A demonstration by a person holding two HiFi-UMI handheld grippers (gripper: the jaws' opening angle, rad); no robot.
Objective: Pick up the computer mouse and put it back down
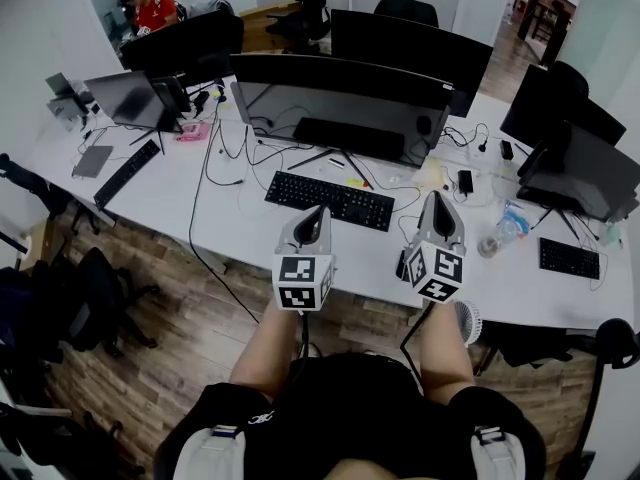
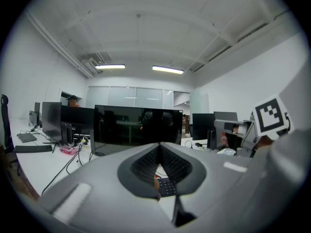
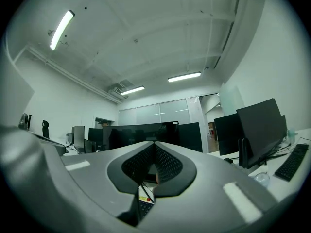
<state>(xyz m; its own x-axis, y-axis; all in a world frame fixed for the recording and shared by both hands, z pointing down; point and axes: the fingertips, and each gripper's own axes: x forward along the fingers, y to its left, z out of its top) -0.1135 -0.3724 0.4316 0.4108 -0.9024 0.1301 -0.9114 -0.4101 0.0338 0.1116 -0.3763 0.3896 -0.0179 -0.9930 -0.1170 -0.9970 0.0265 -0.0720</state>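
1. Your left claw (image 1: 316, 211) is closed on nothing, above the desk (image 1: 230, 230) edge near the keyboard (image 1: 329, 199).
2. Your right claw (image 1: 439, 198) is also closed and empty.
3. The mouse (image 1: 402, 265) seems to be the dark, mostly hidden shape on the desk just beside your right claw's cube.

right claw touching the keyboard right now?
Apart. Head view shows bare desk between the right claw and the keyboard; right gripper view has the shut claw level with the monitors, off the desk.

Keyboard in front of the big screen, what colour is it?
The keyboard is black; the head view shows it best.
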